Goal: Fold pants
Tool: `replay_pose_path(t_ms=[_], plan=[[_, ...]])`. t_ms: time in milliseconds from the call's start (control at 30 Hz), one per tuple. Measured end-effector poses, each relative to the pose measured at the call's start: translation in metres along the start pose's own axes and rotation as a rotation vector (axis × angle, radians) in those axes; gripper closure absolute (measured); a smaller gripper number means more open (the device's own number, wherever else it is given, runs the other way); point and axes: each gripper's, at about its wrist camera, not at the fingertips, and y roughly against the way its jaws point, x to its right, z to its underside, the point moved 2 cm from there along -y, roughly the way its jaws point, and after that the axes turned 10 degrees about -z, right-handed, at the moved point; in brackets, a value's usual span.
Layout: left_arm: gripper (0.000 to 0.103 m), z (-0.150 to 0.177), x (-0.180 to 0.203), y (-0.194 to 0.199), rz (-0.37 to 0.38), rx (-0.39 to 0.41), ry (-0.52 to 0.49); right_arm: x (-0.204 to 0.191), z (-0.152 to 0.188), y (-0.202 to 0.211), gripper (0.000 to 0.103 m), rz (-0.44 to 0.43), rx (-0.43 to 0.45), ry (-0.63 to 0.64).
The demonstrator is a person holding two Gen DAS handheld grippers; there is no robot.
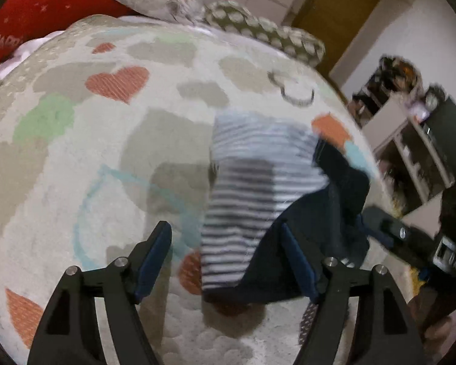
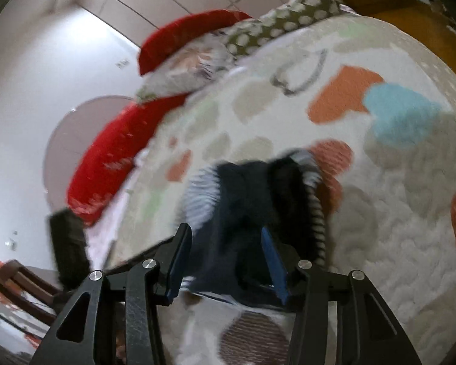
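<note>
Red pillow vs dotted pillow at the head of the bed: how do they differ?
Colour: the red pillow is bright red with small pale marks; the dotted pillow is olive with big white dots.
Place: in the right wrist view the red pillow runs down the bed's left edge, and the dotted pillow lies across its far end.
Both lie at the edge of the heart blanket, clear of the pants.
</note>
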Motion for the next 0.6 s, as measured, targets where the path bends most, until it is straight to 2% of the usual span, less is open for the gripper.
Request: replay_pose_path(t_ms=[67, 167, 233, 367, 467, 500, 600], plan=[[0.030, 0.004, 0.005, -0.003, -0.024, 0.010, -0.012, 0.011, 0.003, 0.000, 0.055, 0.038, 0.014, -0.007], [0.030, 0.005, 0.008, 0.016, -0.040, 0.044, -0.045, 0.013, 0.003, 0.008, 0.054, 0.078, 0.029, 0.013], [0.029, 0.008, 0.008, 0.040, -0.065, 0.112, -0.057, 0.008, 0.003, 0.023, 0.053, 0.122, 0.068, 0.021], [0.019, 0.022, 0.008, 0.089, -0.188, 0.278, -0.079, -0.003, 0.013, 0.047, 0.046, 0.154, 0.129, 0.038], [0.004, 0.038, 0.006, 0.131, -0.296, 0.444, -0.060, -0.015, 0.034, 0.056, 0.043, 0.215, 0.136, 0.065], [0.000, 0.044, 0.004, 0.146, -0.317, 0.504, -0.042, -0.018, 0.039, 0.058, 0.043, 0.225, 0.136, 0.069], [0.000, 0.058, 0.001, 0.183, -0.321, 0.630, 0.007, -0.027, 0.060, 0.064, 0.040, 0.253, 0.129, 0.070]])
